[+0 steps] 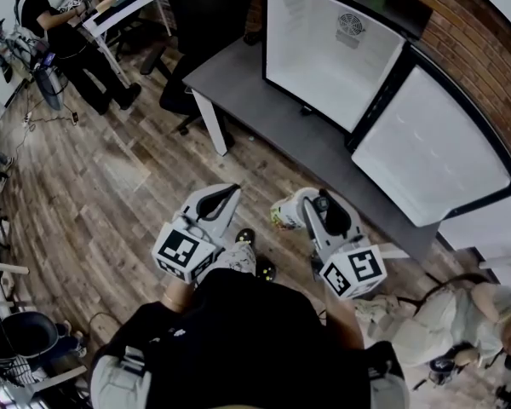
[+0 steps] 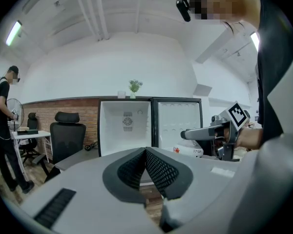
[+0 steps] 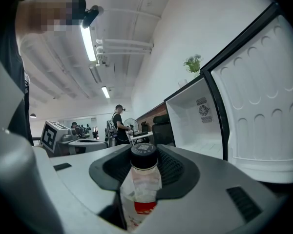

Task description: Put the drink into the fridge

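No brand can be read. A red band of label (image 3: 145,207) is seen on the bottle (image 3: 139,189), but its print is too small to be made out. The only other marks are the black-and-white square patterns on the cubes (image 1: 353,271) of the grippers.

The bottle is of clear plastic, round in section, and is topped by a black ribbed cap (image 3: 143,156). It is pinched just under the cap by the right gripper (image 3: 145,149), whose black cross-hatched pads (image 3: 173,167) press on it from both sides. In the right gripper view the cap is uppermost and farthest from the camera, and the long axis runs from there down and back beneath the gripper. The cap end is thus turned toward the fridge (image 1: 324,49).

The bottle is held outside the fridge, in front of the dark table (image 1: 238,83) and over the wood-plank floor (image 1: 111,186). The fridge is set on that table with its door (image 1: 434,152) swung wide. Its inside is smooth and white within a dark frame, and a round grille (image 1: 351,25) is set in the back wall. The door's inner face is moulded with rounded scallops.

The jaws of the left gripper (image 2: 145,150) are pressed together, with nothing between them.
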